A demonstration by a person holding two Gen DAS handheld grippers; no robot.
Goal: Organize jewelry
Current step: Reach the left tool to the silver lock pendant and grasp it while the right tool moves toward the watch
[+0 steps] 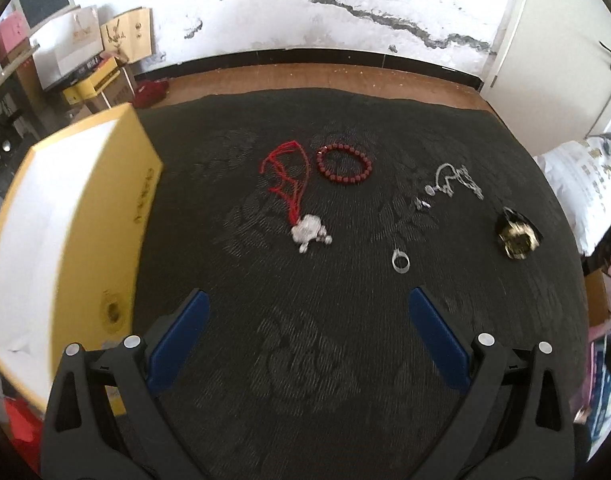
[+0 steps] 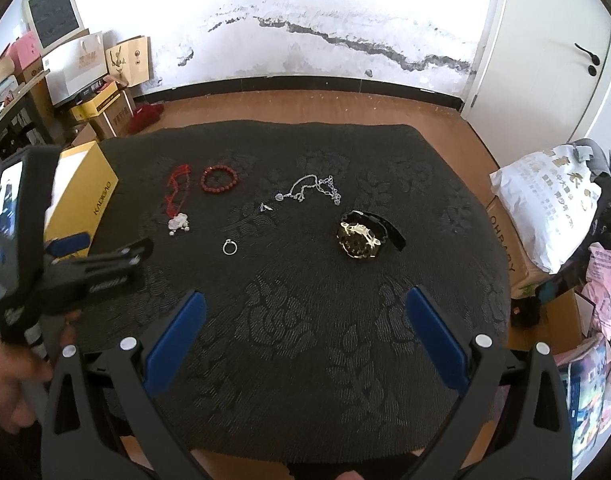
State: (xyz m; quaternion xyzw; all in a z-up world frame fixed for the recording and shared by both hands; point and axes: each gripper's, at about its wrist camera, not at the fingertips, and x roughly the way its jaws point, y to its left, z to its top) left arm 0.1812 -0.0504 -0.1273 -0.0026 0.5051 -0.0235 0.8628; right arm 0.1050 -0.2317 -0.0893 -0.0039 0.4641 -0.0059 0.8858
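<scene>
Jewelry lies on a dark patterned cloth (image 1: 305, 360). A red cord necklace with a silver pendant (image 1: 305, 228), a red bead bracelet (image 1: 344, 164), a silver chain (image 1: 453, 182), a small silver piece (image 1: 422, 203), a ring (image 1: 400, 260) and a black-and-gold watch (image 1: 515, 236) are spread out. My left gripper (image 1: 305, 300) is open and empty, short of the ring. My right gripper (image 2: 305, 304) is open and empty, short of the watch (image 2: 359, 236). The left gripper (image 2: 101, 252) shows at the left of the right wrist view.
An open yellow box (image 1: 137, 208) with a white inside stands at the cloth's left edge; it also shows in the right wrist view (image 2: 93, 192). Boxes and bags (image 2: 89, 80) are stacked at back left. White bags (image 2: 545, 208) lie at the right.
</scene>
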